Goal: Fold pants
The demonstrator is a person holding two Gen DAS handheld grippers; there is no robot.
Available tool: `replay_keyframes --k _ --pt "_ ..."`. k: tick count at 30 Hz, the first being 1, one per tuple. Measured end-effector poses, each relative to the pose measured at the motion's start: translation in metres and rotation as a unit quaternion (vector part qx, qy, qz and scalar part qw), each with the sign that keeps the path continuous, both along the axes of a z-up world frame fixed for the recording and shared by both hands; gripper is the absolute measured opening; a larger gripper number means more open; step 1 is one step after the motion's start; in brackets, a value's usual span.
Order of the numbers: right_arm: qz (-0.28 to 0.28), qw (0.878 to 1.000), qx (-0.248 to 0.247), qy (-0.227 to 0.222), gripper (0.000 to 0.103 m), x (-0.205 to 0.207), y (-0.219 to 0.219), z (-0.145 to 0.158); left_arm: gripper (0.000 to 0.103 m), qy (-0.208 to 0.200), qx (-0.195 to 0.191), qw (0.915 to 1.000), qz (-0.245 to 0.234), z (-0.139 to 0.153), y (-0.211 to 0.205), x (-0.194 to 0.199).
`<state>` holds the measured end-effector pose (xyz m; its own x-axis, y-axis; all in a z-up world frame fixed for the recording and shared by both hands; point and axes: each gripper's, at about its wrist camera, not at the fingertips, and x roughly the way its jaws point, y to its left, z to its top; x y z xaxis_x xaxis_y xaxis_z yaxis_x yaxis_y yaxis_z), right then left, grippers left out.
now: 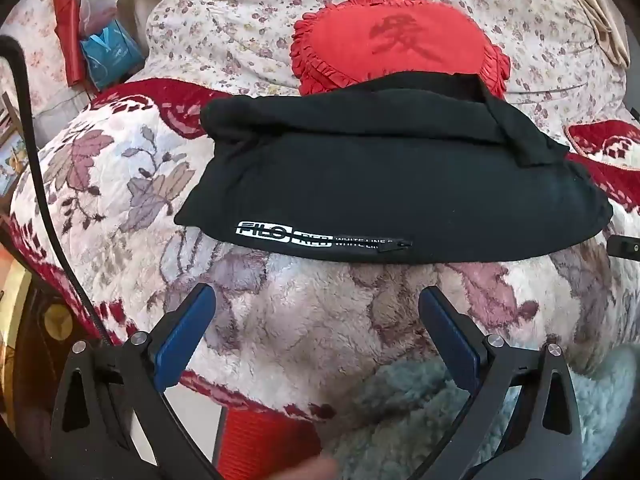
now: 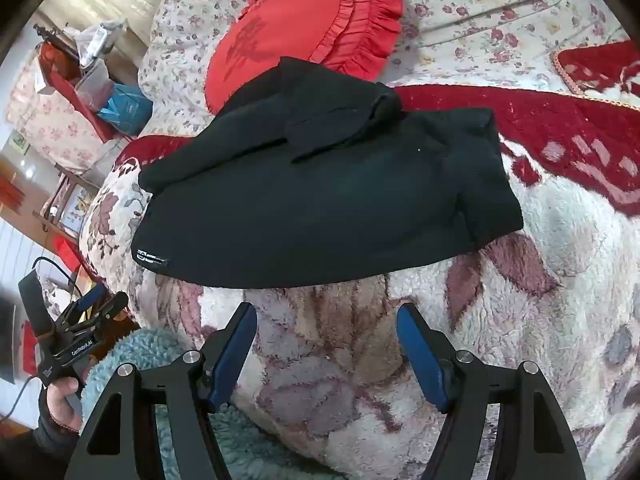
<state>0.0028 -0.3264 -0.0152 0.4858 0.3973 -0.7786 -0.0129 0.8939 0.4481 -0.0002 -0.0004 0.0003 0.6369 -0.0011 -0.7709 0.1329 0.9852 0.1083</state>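
Note:
Black pants (image 1: 384, 184) lie folded into a compact bundle on a fluffy floral blanket (image 1: 304, 320), with a white logo strip (image 1: 280, 234) along the near edge. They also show in the right wrist view (image 2: 320, 208). My left gripper (image 1: 316, 300) is open and empty, hovering just short of the pants' near edge. My right gripper (image 2: 326, 316) is open and empty, also just in front of the pants. The left gripper also shows at the lower left of the right wrist view (image 2: 96, 308), held in a hand.
A red ruffled cushion (image 1: 396, 40) lies just behind the pants on a floral quilt (image 1: 240, 20). The blanket has a red patterned border (image 2: 560, 132). A light blue fleece (image 2: 132, 356) lies at the bed's near edge. Cluttered bags and a shelf (image 1: 100, 48) stand at far left.

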Motion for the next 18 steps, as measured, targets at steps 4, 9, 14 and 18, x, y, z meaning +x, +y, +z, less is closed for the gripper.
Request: replay_keyframes --k 4,9,14,18 --pt "-0.002 1.0 -0.001 0.002 0.072 0.0 0.001 0.0 0.102 0.002 0.008 0.9999 -0.012 0.0 -0.009 -0.005" --pt "-0.002 1.0 0.005 0.001 0.072 0.0 -0.011 -0.001 0.102 0.003 0.01 0.9998 -0.016 -0.001 -0.011 -0.006" --pt "-0.005 1.0 0.001 0.002 0.072 0.0 -0.009 0.002 0.102 0.006 0.007 0.9999 -0.013 -0.002 -0.01 -0.005" --pt "-0.007 1.0 0.0 0.002 0.072 0.0 -0.006 -0.002 0.102 0.007 0.007 0.9999 -0.012 -0.003 -0.01 -0.005"
